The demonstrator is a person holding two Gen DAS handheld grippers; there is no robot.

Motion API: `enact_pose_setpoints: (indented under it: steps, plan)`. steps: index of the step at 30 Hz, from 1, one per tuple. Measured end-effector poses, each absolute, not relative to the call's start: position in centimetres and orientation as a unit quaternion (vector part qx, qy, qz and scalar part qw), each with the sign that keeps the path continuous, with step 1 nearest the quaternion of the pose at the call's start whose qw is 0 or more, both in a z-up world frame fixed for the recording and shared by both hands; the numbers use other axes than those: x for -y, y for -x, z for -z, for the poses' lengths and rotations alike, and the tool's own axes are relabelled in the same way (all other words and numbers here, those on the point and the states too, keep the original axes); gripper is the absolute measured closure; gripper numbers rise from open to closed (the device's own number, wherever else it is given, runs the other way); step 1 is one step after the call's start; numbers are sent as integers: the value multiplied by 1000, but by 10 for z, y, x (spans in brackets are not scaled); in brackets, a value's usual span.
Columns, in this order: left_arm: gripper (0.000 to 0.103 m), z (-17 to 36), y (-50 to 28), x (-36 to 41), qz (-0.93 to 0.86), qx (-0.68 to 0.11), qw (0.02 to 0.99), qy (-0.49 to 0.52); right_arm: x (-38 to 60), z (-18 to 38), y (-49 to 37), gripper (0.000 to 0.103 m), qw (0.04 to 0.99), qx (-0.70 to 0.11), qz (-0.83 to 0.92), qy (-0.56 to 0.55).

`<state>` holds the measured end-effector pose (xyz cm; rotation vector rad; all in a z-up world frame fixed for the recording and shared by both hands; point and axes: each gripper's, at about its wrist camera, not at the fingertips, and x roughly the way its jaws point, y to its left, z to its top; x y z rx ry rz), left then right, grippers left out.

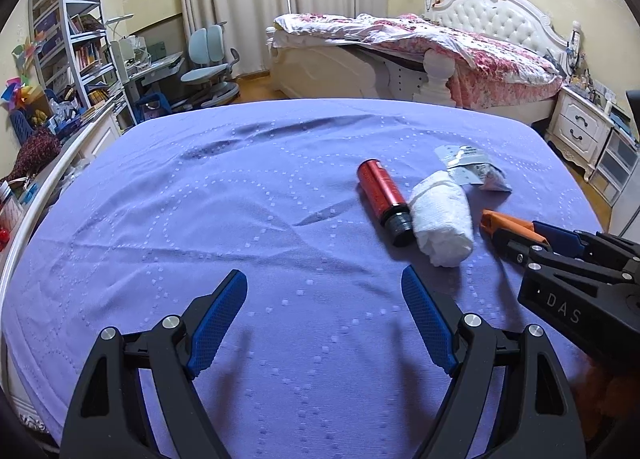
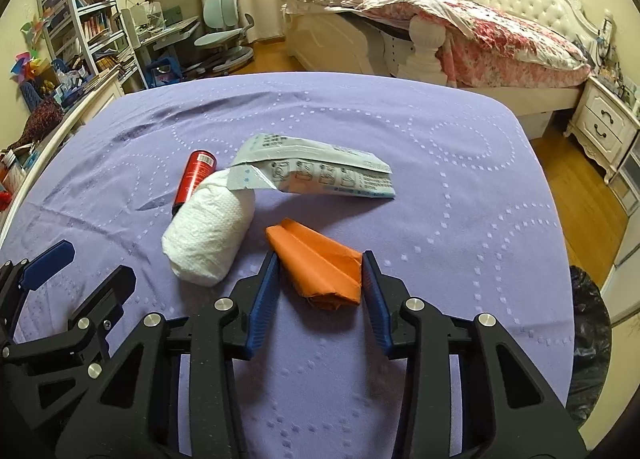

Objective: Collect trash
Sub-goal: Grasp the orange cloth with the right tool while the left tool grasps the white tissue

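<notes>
ok, right wrist view: right gripper [image 2: 320,283] jaws sit either side of the folded orange paper [image 2: 316,263] on the purple bed sheet [image 2: 440,199], blue pads [image 2: 262,299] at or just off its edges. contact not clear, so cannot tell if it's clamped or only straddling.

from the orange paper:
- white crumpled tissue wad [image 2: 210,235] at 9 o'clock, just beside it
- grey-blue printed wrapper [image 2: 316,173] at 12 o'clock, one torn end draped on the top of the tissue
- red can [image 2: 194,179] at 10 o'clock, behind the tissue, lying on its side with the black neck toward the camera
- black trash bag [image 2: 588,339] at 3 o'clock, off the sheet edge, well apart

left gripper [image 2: 52,279] shows at the left edge of this view, near the tissue.

left wrist view: left gripper [image 1: 324,299] jaws wide apart, nothing between them, low over bare sheet [image 1: 200,219]. trash cluster sits at 1 o'clock from it: red can [image 1: 384,195] touching the tissue wad [image 1: 442,219], wrapper [image 1: 472,167] behind them. right gripper [image 1: 520,239] enters from 3 o'clock with orange paper [image 1: 500,221] at its tip.

background: second bed with pink floral quilt [image 1: 460,51], bookshelf [image 1: 72,39], blue desk chair [image 1: 208,59], white nightstand [image 1: 580,127].
</notes>
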<state>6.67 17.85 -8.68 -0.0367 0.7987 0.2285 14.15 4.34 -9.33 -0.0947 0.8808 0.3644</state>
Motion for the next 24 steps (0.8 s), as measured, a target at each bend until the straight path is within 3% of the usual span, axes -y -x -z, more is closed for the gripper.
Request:
enact_pose_setpoints:
  steps: [18,20,24]
  plan:
    - [24,86,-98,-119,-80,-372,925,-17,22,93,-138,63,896,-421,-137,3]
    - [30,87,-103,-115,-82,-373,924,-22,23,94,-138,63,896,-421,-138,3]
    - [55,91,-109,-112,-77,-389,918,-28,25,95,-136,62,897,-420,-140,2]
